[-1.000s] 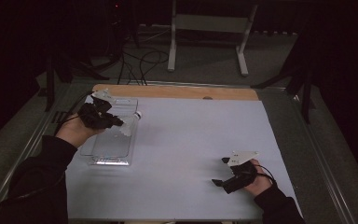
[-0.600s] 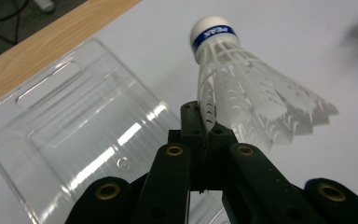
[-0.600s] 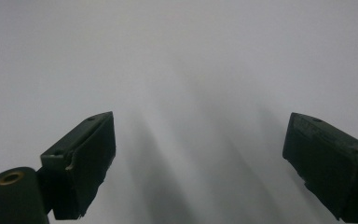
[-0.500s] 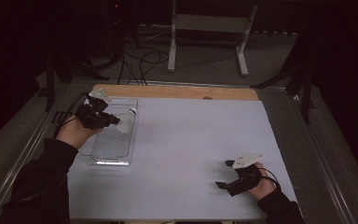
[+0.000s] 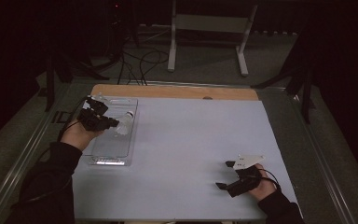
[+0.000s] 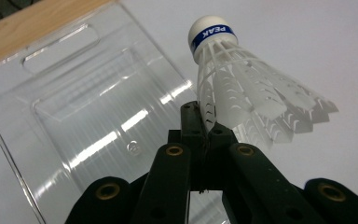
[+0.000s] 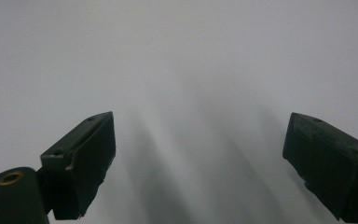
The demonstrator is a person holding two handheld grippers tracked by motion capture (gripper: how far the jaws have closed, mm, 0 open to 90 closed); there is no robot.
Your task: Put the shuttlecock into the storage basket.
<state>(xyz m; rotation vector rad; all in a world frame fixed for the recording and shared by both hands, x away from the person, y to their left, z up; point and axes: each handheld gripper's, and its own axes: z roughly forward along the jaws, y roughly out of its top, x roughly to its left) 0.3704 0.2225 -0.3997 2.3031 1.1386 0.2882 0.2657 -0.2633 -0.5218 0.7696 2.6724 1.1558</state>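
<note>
The left claw [image 5: 113, 124] has sunk a touch lower over the clear plastic tray [image 5: 103, 154] since a second ago, carrying the white shuttlecock [image 5: 125, 124] down with it, while the right claw [image 5: 224, 175] has drifted slightly toward the near right corner of the surface [image 5: 191, 140]. Left claw [image 6: 200, 123] is clenched tight on the shuttlecock [image 6: 242, 88], and the left gripper view makes it plain: the two black jaws are pressed together on the edge of the feathered skirt, pinching just a thin strip of it. The shuttlecock sticks out past the tips, cork cap with its blue band pointing away and up, skirt fanning toward the right of that view. Under it lies the clear plastic tray [image 6: 65, 107], glossy, with a slot handle cut near its far end, next to the wooden strip [image 6: 23, 28] along the far edge of the surface. From the high view, the shuttlecock hangs above the tray's far right part, near its right wall; whether it touches the tray I cannot tell. Over on the right, the right claw [image 7: 198, 163] is released, jaws standing wide apart, nothing between them but pale surface [image 7: 191, 70]. That hand rests low at the near right.
</note>
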